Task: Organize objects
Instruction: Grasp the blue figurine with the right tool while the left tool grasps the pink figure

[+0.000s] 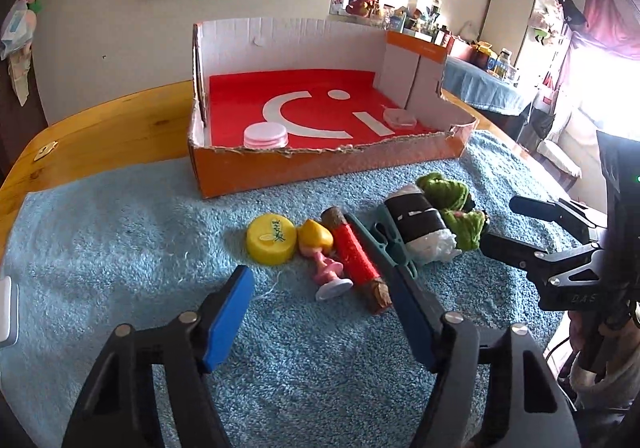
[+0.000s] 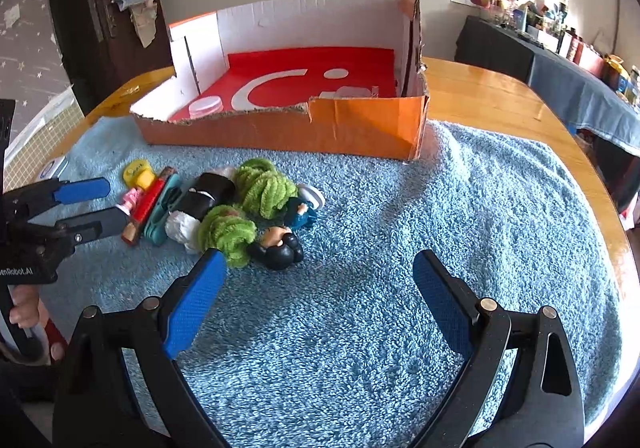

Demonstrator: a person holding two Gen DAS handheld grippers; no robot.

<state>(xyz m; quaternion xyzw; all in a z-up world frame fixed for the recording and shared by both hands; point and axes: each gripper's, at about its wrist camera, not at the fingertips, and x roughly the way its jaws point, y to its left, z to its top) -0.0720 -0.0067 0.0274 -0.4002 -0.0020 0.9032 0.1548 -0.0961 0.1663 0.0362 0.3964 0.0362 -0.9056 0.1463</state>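
An orange cardboard box (image 1: 320, 168) with a red floor stands at the back of the blue towel (image 1: 120, 248); it holds a pink lid (image 1: 266, 136) and a clear lid (image 1: 399, 116). A row of small objects lies in front: a yellow cap (image 1: 271, 238), a pink-and-yellow toy (image 1: 320, 256), a red stick (image 1: 356, 258), a teal clip (image 1: 390, 244), a black-and-white roll (image 1: 416, 222), green yarn (image 1: 452, 200). My left gripper (image 1: 324, 308) is open, just short of the toy and stick. My right gripper (image 2: 316, 300) is open and empty near a black figurine (image 2: 280, 248).
The wooden table (image 2: 500, 100) extends around the towel. A white device (image 1: 6, 312) lies at the towel's left edge. A second table with a dark cloth and clutter (image 2: 580, 80) stands to the right. The right gripper shows at the right of the left wrist view (image 1: 512, 222).
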